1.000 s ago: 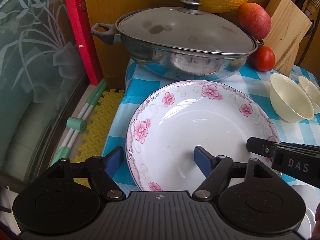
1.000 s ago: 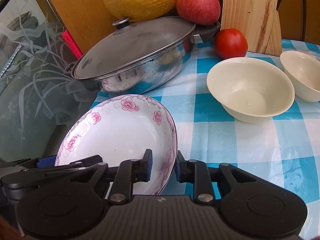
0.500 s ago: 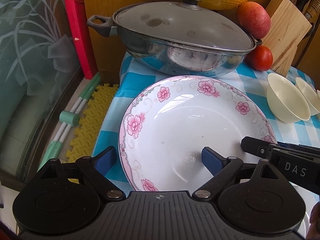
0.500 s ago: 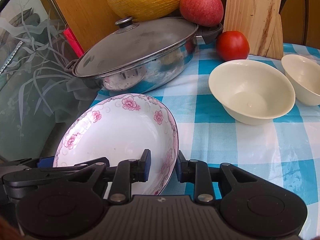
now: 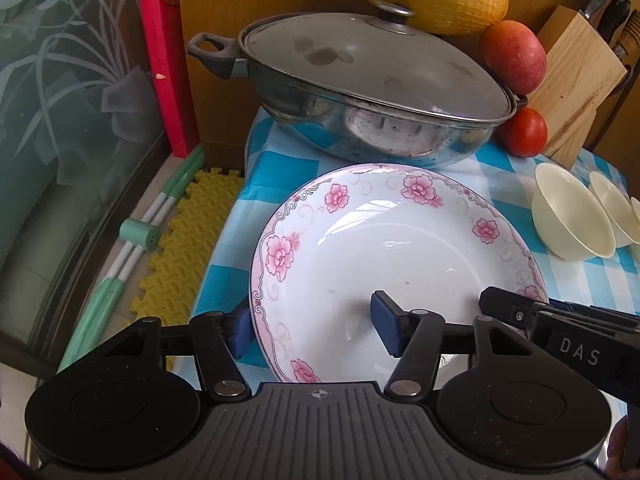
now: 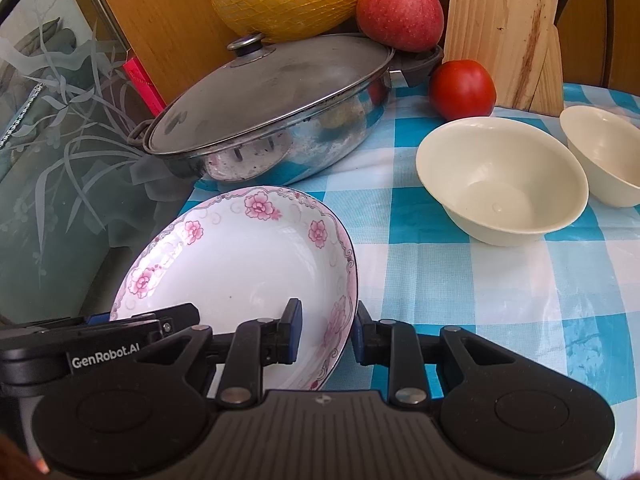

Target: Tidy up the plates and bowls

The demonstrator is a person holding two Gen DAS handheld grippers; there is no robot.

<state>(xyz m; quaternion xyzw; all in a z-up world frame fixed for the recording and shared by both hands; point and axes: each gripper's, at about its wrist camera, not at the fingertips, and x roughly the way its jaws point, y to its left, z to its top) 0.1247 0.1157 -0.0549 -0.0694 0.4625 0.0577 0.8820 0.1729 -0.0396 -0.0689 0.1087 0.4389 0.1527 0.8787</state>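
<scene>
Two grippers work on one white porcelain plate with a pink flower border (image 5: 394, 256), and we start with the left wrist view. Our left gripper (image 5: 312, 326) straddles the plate's near-left rim, one blue pad outside and below the edge, the other over the plate's well, with a wide gap between them, so we read it as released around the rim and not clamping. The plate sits over the blue-and-white checked tablecloth (image 5: 280, 160), just in front of a lidded stainless steel pan (image 5: 360, 92), with cream bowls (image 5: 572, 216) well apart to the right. From the right wrist view, our right gripper (image 6: 326, 330) has its pads on either side of the plate's right rim; whether they pinch the rim or stand a hair off it, we cannot tell. The plate (image 6: 240, 264) looks tilted here, its left part out past the table edge, so we judge it raised rather than lying flat. We expect the glazed porcelain to be stiff, fairly heavy for a rim hold, slippery and breakable. The rim is the place to take hold, pads set deep over the flowered border, one above and one beneath, on opposite sides so the weight balances. A one-sided pinch would let it swing and slip. The nearest cream bowl (image 6: 500, 180) and a red tomato (image 6: 462, 88) stand clear of it.
</scene>
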